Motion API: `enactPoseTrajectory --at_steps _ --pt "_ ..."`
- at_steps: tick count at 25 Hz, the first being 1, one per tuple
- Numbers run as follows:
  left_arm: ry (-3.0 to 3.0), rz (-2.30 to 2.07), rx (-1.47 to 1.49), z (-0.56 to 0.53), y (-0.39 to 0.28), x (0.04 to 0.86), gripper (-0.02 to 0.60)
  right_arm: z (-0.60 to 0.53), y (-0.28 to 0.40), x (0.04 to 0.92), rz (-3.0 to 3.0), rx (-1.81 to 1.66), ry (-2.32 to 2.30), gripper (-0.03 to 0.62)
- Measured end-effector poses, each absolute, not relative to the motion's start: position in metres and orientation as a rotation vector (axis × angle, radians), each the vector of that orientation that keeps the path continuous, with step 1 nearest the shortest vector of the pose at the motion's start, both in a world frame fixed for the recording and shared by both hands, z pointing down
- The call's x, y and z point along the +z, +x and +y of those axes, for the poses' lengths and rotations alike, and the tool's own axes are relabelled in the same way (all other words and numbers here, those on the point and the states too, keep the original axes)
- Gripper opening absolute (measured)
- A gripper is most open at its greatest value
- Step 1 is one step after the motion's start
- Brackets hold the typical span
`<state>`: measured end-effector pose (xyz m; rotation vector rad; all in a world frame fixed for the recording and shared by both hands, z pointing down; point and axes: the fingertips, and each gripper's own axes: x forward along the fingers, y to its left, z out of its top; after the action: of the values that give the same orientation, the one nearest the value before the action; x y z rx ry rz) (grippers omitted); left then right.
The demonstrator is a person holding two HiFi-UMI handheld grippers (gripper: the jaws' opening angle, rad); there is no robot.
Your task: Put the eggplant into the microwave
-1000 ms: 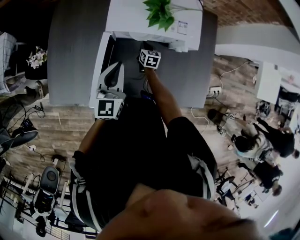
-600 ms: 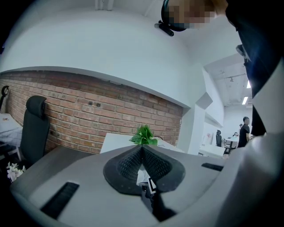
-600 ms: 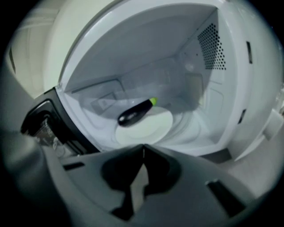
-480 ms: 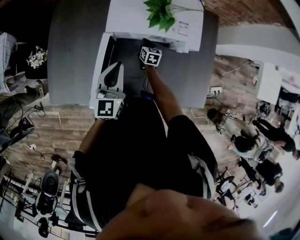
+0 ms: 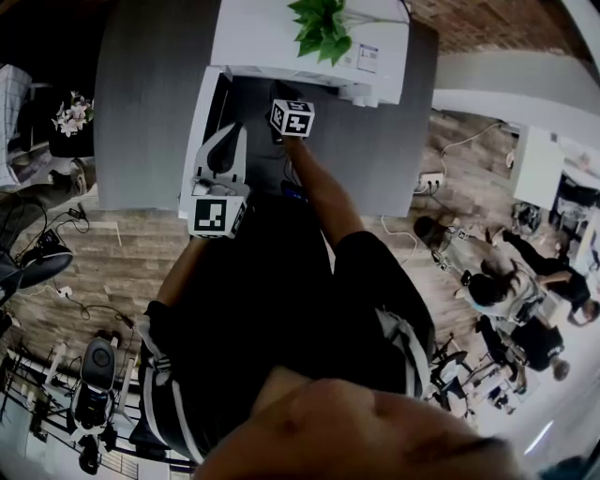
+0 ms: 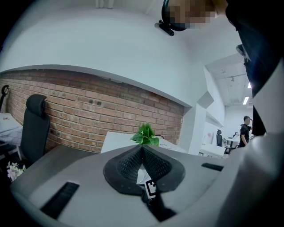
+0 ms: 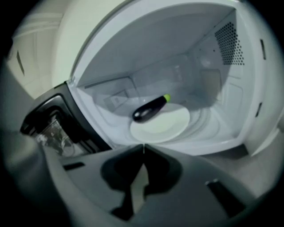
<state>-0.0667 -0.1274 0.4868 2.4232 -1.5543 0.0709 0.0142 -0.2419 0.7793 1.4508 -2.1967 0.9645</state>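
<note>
— Where's the eggplant (image 7: 151,108)?
— Lying on the white plate (image 7: 172,129) inside the open microwave (image 7: 146,48), beyond the right claw (image 7: 143,145) and clear of it.
— Is that claw gripping anything?
— No, it's clenched on nothing. The left claw (image 6: 142,146) is the same.

On the grey table (image 5: 141,112), the right gripper (image 5: 286,101) points at the white microwave (image 5: 262,37) under a green plant (image 5: 321,26).

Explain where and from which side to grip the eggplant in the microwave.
Grip the eggplant at its middle, jaws across its narrow width, coming through the open front of the microwave. It lies slantwise on the plate, stem toward the back; walls close other sides.
</note>
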Motion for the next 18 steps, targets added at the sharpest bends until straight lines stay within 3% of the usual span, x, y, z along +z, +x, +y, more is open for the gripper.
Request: enactPoseTrajectory --at_steps 18 --pt "2.426 -1.558 0.093 -0.134 -0.073 0.495 0.037 -0.269 0.013 0.783 -2.169 1.05 1.524 0.032"
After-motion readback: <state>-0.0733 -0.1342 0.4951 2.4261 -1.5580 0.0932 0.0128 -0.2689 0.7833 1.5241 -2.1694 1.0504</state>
